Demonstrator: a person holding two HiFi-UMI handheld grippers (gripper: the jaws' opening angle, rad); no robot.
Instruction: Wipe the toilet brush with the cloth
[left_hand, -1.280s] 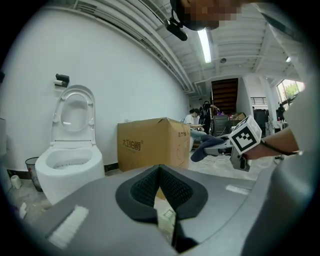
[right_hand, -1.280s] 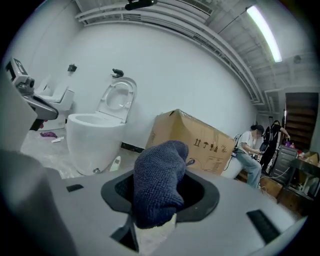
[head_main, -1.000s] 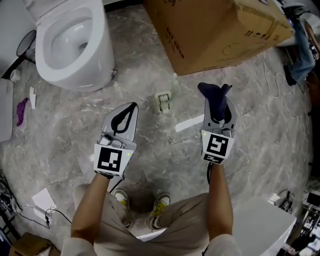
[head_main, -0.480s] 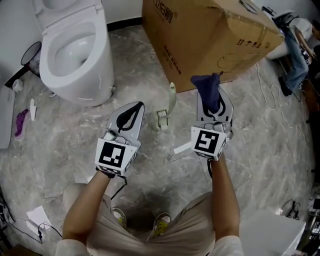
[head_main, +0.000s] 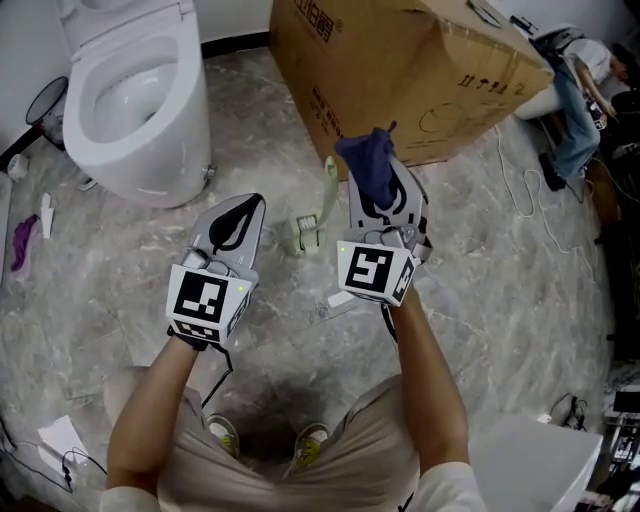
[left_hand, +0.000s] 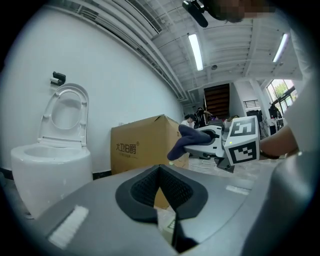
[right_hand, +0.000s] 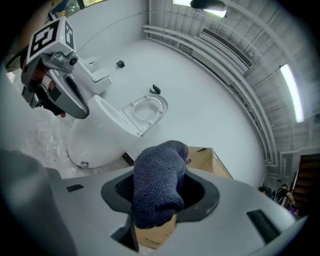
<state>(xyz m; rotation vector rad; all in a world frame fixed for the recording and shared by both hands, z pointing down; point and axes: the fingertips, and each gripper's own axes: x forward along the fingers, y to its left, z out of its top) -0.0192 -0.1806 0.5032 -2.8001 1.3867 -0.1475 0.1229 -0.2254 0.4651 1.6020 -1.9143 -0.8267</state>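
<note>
The toilet brush stands on the floor, its pale green handle rising from a small holder. My right gripper is shut on a dark blue cloth, which bunches out past the jaw tips just right of the handle; whether they touch I cannot tell. In the right gripper view the cloth fills the jaws of that gripper. My left gripper is shut and holds nothing, left of the holder. Its jaws meet in a line in the left gripper view.
A white toilet with the seat up stands at the far left. A big cardboard box lies behind the brush. Cables run at the right. A purple item and paper lie at the left, the person's shoes below.
The right gripper with the cloth has moved left, close to the brush handle. The left gripper has kept its place beside the holder and stayed shut.
</note>
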